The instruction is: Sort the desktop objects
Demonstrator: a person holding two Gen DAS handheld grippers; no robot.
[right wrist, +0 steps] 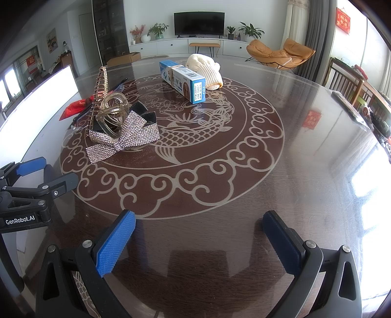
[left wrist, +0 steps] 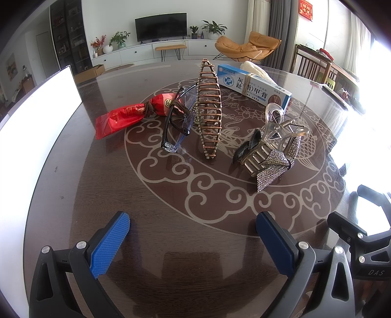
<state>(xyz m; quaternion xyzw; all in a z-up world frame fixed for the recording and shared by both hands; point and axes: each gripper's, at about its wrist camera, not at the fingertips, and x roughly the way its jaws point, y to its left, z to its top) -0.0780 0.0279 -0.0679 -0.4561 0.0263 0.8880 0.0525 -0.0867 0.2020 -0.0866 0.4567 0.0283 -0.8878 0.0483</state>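
Where carved table gleams, television beyond

Two hair clips, one glasses, one red packet, one ointment box, one knit glove

On the desk, the snack packet lies leftmost, then glasses, a wire hair clip, a bow clip; behind them a box, with a cloth beyond.

Both wrist views look low across the table, sharing its centre.
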